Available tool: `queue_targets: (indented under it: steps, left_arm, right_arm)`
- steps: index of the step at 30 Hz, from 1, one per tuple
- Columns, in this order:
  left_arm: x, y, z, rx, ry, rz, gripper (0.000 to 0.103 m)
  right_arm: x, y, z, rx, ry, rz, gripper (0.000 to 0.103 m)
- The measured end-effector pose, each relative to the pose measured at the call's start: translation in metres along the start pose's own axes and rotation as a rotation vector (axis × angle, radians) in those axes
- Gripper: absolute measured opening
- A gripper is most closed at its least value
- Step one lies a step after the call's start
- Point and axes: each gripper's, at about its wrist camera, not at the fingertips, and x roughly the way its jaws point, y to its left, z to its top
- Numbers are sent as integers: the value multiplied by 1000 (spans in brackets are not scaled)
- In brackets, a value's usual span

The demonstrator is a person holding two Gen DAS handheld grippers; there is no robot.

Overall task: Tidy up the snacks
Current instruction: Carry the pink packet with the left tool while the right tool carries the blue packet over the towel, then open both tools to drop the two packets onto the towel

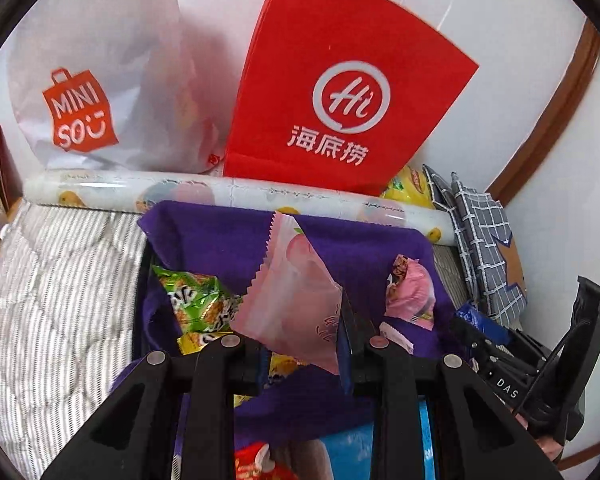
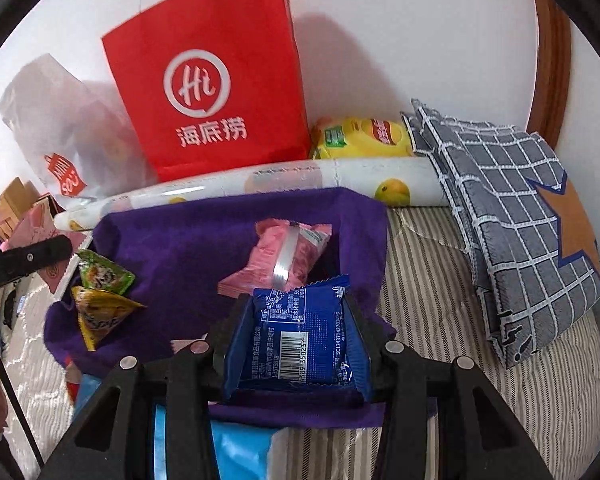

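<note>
red bag [image 1: 340,92]: "Hi" | white bag [image 1: 88,92]: "MINISO" | right claw [image 2: 298,340]: barcoded blue packet [image 2: 300,344]

Right claw [image 2: 298,340] clamps a blue snack packet [image 2: 300,344] above purple cloth [image 2: 180,248].

Your cloth-lined box [image 2: 236,232] sits on the bed [image 2: 480,340], with a roll of paper [image 2: 340,178] lying along its far edge. Behind the roll, two paper bags lean on the wall [image 2: 420,40]: the Miniso bag [image 1: 92,100] to the left, the Hi bag [image 2: 204,80] to the right. A drink pack [image 2: 364,138] lies right of the Hi bag, and a folded cloth [image 2: 508,208] lies further right. Inside the box, two small packets [image 2: 100,292] sit at the left and a wrapped snack [image 2: 288,256] near the back. Your left tongs [image 1: 300,344] and right tongs [image 2: 296,344] each hold a packet over the box's near side.
</note>
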Motion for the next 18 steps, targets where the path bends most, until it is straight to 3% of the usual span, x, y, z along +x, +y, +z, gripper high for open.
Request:
queue_targets:
  steps: [6,18]
  left_arm:
    - [27,1,1,-6,40,2,27]
    - [42,5,-3,-28,85,-4,27]
  right_arm:
    - [16,-5,-2,4,36,-8,42]
    - [25,1,-4,-35,64,-34,44]
